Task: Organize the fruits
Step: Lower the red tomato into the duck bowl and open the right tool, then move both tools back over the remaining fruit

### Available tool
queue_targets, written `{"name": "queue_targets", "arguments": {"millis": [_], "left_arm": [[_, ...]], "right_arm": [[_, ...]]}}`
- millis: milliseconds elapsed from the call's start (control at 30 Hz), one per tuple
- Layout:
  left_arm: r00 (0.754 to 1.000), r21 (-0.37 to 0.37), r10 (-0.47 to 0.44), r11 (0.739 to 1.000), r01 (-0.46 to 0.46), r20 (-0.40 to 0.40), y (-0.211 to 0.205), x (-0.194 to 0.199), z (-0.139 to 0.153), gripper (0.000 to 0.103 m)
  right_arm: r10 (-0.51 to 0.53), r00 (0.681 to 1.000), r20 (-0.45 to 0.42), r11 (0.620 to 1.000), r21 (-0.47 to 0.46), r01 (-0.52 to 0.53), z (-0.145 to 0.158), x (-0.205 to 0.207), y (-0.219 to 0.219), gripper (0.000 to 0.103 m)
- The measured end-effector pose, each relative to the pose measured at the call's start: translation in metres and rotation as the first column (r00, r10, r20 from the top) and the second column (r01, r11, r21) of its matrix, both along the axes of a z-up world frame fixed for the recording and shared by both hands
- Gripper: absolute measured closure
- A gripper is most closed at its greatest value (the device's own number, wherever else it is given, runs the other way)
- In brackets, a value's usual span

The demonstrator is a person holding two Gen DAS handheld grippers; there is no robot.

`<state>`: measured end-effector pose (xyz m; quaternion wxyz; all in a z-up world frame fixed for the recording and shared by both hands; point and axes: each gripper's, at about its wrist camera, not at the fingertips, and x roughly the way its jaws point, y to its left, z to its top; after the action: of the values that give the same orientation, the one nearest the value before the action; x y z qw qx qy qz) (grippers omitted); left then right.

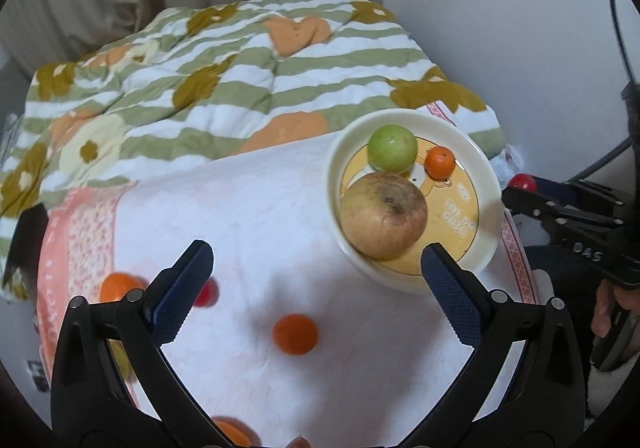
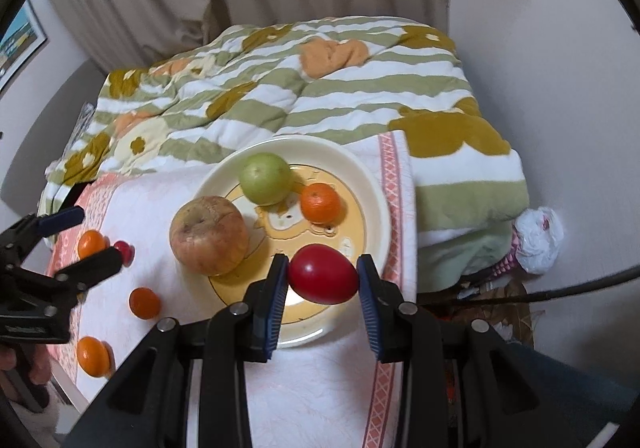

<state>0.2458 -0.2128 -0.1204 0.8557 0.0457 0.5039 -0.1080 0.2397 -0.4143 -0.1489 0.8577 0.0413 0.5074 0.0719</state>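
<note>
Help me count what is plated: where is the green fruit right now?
The green fruit sits at the far side of the plate, behind the large apple and left of the small orange.

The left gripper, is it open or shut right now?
Open. The left gripper has its jaws spread wide with nothing between them, only the white cloth showing below.

Orange fruit point(image 1: 232, 433) cut by bottom edge, left wrist view. Small red fruit point(image 1: 207, 293) half hidden behind left gripper finger point(image 1: 182, 296), blurred.
</note>
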Motion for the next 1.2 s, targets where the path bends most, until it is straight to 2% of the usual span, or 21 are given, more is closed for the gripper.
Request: {"name": "queue_targets", "arguments": {"millis": [167, 367, 600, 667, 733, 767, 933, 1033, 1133, 1200], "left_arm": [[0.999, 0.017, 0.038, 0.999, -0.038, 0.012, 0.015, -0.011, 0.002, 0.0], [0.996, -0.005, 0.092, 0.996, -0.092, -0.006, 0.033, -0.017, -0.005, 0.0], [0.992, -0.015, 0.127, 0.992, -0.128, -0.026, 0.045, -0.025, -0.012, 0.0], [0.991, -0.014, 0.132, 0.991, -0.132, -0.028, 0.046, -0.027, -0.012, 0.0], [0.99, -0.008, 0.136, 0.991, -0.136, -0.027, 0.048, -0.03, -0.012, 0.0], [0.99, -0.005, 0.138, 0.99, -0.138, -0.025, 0.048, -0.032, -0.011, 0.0], [0.988, -0.009, 0.154, 0.988, -0.154, -0.014, 0.053, -0.039, -0.006, 0.0], [0.986, -0.008, 0.168, 0.986, -0.168, -0.002, 0.055, -0.044, -0.002, 0.0], [0.982, -0.025, 0.19, 0.981, -0.19, 0.016, 0.059, -0.051, 0.006, 0.0], [0.979, -0.033, 0.204, 0.979, -0.203, 0.023, 0.064, -0.057, 0.012, 0.0]], "right_arm": [[0.064, 0.998, 0.005, 0.998, -0.008, -0.064, -0.018, 0.009, 0.011, 0.071], [0.137, 0.99, 0.032, 0.99, -0.04, -0.135, -0.042, 0.019, 0.018, 0.071], [0.19, 0.981, 0.032, 0.979, -0.081, -0.187, -0.048, 0.02, 0.025, 0.071], [0.213, 0.977, 0.034, 0.971, -0.118, -0.207, -0.048, 0.018, 0.029, 0.058], [0.216, 0.975, 0.041, 0.971, -0.111, -0.211, -0.046, 0.016, 0.029, 0.015], [0.215, 0.975, 0.053, 0.973, -0.095, -0.209, -0.044, 0.013, 0.027, 0.01], [0.181, 0.98, 0.084, 0.983, -0.054, -0.177, -0.036, 0.004, 0.017, 0.009], [0.17, 0.981, 0.09, 0.985, -0.06, -0.165, -0.032, 0.001, 0.016, 0.009], [0.178, 0.98, 0.093, 0.983, -0.054, -0.174, -0.026, -0.003, 0.015, 0.009], [0.195, 0.972, 0.132, 0.98, -0.055, -0.189, -0.016, -0.009, 0.016, 0.009]]}}
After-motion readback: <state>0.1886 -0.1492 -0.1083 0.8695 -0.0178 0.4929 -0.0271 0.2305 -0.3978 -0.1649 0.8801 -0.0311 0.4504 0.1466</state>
